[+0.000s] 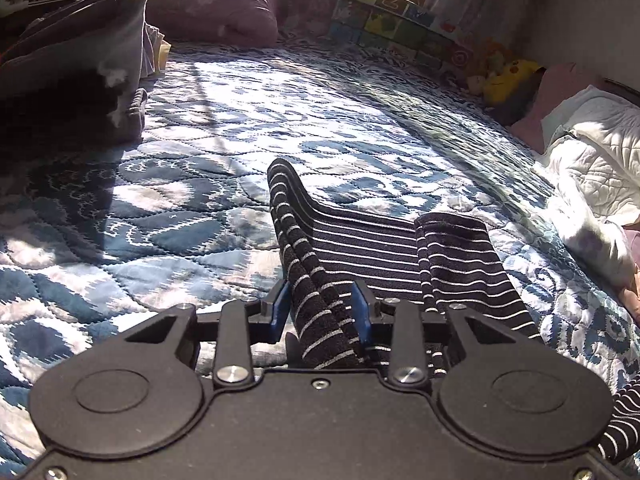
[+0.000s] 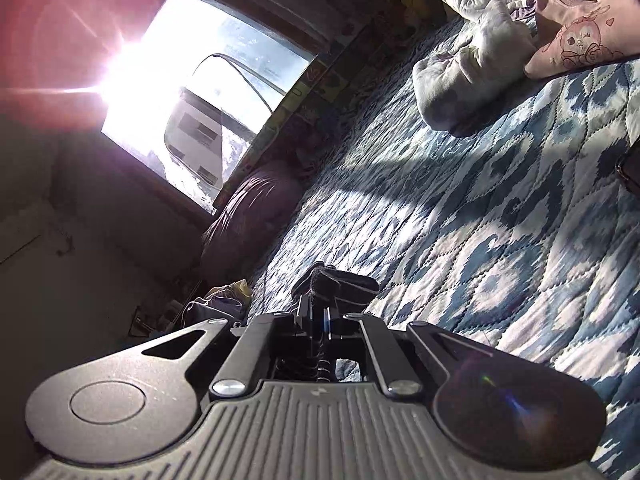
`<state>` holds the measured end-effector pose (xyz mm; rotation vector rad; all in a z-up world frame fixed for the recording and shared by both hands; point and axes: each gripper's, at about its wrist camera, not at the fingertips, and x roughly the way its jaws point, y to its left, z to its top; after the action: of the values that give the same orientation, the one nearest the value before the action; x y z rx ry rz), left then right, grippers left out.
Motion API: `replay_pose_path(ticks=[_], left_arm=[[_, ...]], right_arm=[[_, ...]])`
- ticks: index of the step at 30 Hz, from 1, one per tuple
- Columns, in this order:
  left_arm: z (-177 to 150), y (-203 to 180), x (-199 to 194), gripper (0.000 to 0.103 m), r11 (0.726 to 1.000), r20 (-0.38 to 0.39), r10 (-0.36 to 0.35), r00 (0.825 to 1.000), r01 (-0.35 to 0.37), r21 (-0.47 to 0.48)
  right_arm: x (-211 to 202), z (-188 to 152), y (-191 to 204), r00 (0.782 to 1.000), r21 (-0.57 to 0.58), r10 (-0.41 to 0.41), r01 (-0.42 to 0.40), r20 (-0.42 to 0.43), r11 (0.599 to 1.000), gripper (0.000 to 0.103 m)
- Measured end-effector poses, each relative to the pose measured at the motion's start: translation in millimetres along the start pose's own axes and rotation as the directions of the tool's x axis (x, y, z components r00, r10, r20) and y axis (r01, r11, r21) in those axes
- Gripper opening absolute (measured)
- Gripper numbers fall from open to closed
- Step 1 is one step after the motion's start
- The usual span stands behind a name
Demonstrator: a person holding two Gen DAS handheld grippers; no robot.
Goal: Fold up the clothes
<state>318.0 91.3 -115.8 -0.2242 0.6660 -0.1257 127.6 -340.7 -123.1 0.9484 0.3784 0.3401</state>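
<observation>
A black garment with thin white stripes (image 1: 372,248) hangs bunched over the blue-and-white quilt (image 1: 208,136). My left gripper (image 1: 321,307) is shut on a thick fold of it, and the cloth rises ahead of the blue pads (image 1: 280,312) into a peak. More of the garment trails off to the lower right. In the right wrist view, my right gripper (image 2: 318,318) is tilted sideways and shut tight on a dark wad of the same striped garment (image 2: 340,282), lifted above the quilt (image 2: 500,220).
A dark folded pile (image 1: 72,68) and a purple pillow (image 1: 216,4) lie at the far left. White bedding (image 1: 592,168) and a yellow plush toy (image 1: 508,76) sit at the right. A grey garment (image 2: 468,72), a pink printed cloth (image 2: 580,40) and a bright window (image 2: 208,92) show in the right wrist view.
</observation>
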Motion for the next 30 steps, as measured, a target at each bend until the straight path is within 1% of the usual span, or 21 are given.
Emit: replay_pose_path(ticks=[1,6,8,9,10,11,12,13,14,17,18,19,20,21,22,24,26,27,28,30], left_arm=[[0,-4,1,0.018,1.000,0.003,-0.009,1.000,0.009,0.017],[1,-21,3,0.018,0.994,0.015,-0.059,0.998,0.058,0.094],[1,-28,8,0.018,0.989,0.003,-0.066,0.998,0.065,0.130],[0,-31,11,0.024,0.984,-0.011,-0.082,0.997,0.083,0.158],[-1,-33,12,0.043,0.979,-0.028,-0.105,0.994,0.108,0.171],[-1,-33,11,0.051,0.974,-0.037,-0.142,0.989,0.146,0.173],[0,-33,9,0.054,0.967,-0.045,-0.178,0.983,0.183,0.174],[0,-34,7,0.054,0.959,-0.054,-0.214,0.975,0.221,0.175],[3,-31,3,0.054,0.957,-0.045,-0.235,0.971,0.239,0.163],[16,-11,-8,0.052,0.962,0.027,-0.264,0.964,0.262,0.072],[20,-5,-7,0.050,0.968,0.043,-0.247,0.968,0.245,0.050],[24,0,-6,0.043,0.973,0.058,-0.230,0.972,0.228,0.027],[28,5,-1,0.038,0.981,0.063,-0.194,0.979,0.193,0.022],[31,8,4,0.032,0.986,0.057,-0.167,0.984,0.166,0.029],[33,9,10,0.030,0.987,0.051,-0.156,0.986,0.154,0.038],[36,8,20,0.029,0.986,0.041,-0.160,0.986,0.158,0.052],[36,1,32,0.029,0.982,0.025,-0.168,0.985,0.165,0.091],[36,-3,39,0.029,0.979,0.005,-0.171,0.985,0.169,0.115],[34,-10,50,0.029,0.970,-0.050,-0.184,0.982,0.189,0.150],[22,-23,66,0.030,0.940,-0.140,-0.181,0.973,0.213,0.268]], right_arm=[[-2,1,-1,1.000,0.009,0.012,-0.012,0.003,1.000,0.007],[-17,5,-10,0.997,0.090,0.071,-0.074,0.031,0.993,0.007],[-21,5,-13,0.996,0.115,0.086,-0.089,0.036,0.989,0.007],[-22,5,-14,0.995,0.120,0.090,-0.093,0.035,0.988,0.007],[-23,4,-15,0.996,0.124,0.084,-0.088,0.035,0.988,0.007],[-23,3,-16,0.996,0.129,0.079,-0.082,0.034,0.988,0.007],[-24,2,-17,0.997,0.133,0.073,-0.077,0.034,0.988,0.007],[-24,2,-19,0.997,0.137,0.067,-0.071,0.034,0.988,0.007],[-25,1,-20,0.997,0.144,0.070,-0.074,0.035,0.987,0.007],[-26,-1,-23,0.996,0.156,0.078,-0.082,0.031,0.984,0.007],[-27,-2,-24,0.996,0.158,0.081,-0.084,0.028,0.984,0.007],[-26,-2,-24,0.996,0.160,0.081,-0.084,0.026,0.984,0.007],[-26,-2,-25,0.996,0.162,0.082,-0.085,0.023,0.983,0.007],[-28,-3,-26,0.996,0.167,0.083,-0.086,0.025,0.982,0.007],[-29,-3,-27,0.996,0.172,0.084,-0.088,0.027,0.981,0.007],[-33,-4,-29,0.996,0.180,0.084,-0.088,0.030,0.980,0.007],[-36,-5,-31,0.996,0.184,0.081,-0.084,0.026,0.979,0.007],[-37,-5,-32,0.997,0.181,0.075,-0.078,0.023,0.980,0.007],[-38,-5,-33,0.998,0.180,0.066,-0.069,0.020,0.981,0.007],[-37,-6,-39,0.999,0.183,0.050,-0.052,0.014,0.982,0.007]])
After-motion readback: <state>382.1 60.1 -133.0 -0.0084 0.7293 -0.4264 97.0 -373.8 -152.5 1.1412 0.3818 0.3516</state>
